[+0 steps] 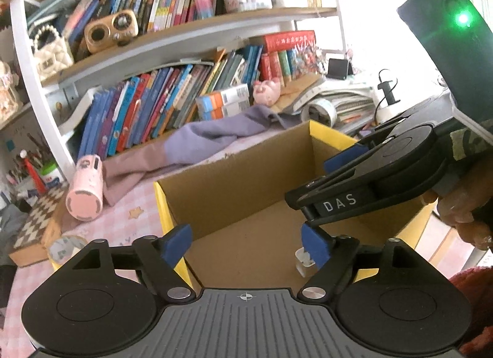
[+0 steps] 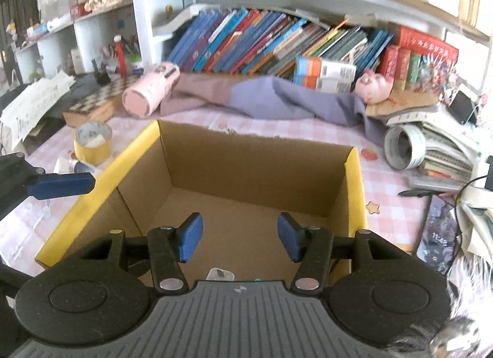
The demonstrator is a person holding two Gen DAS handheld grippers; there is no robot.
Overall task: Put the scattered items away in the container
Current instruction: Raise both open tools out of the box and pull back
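Observation:
An open cardboard box with yellow outer sides [image 1: 234, 185] [image 2: 246, 157] stands on the pink checked tablecloth. My left gripper [image 1: 246, 244] is open and empty above the box's near left corner. My right gripper [image 2: 240, 241] is open and empty over the box's near edge; it also shows in the left wrist view [image 1: 320, 191] above the box's right side. A small clear white item [image 1: 303, 261] [image 2: 220, 274] lies on the box floor. A roll of yellow tape [image 2: 92, 142] and small items [image 2: 74, 167] lie left of the box.
A pink bottle [image 2: 151, 93] lies on its side by a chessboard box [image 2: 95, 102]. Purple cloth [image 2: 277, 99] lies behind the box. A pink pig toy [image 2: 372, 83], a paper roll [image 2: 403, 148], a phone [image 2: 437, 231] and stacked papers are at the right. Bookshelves stand behind.

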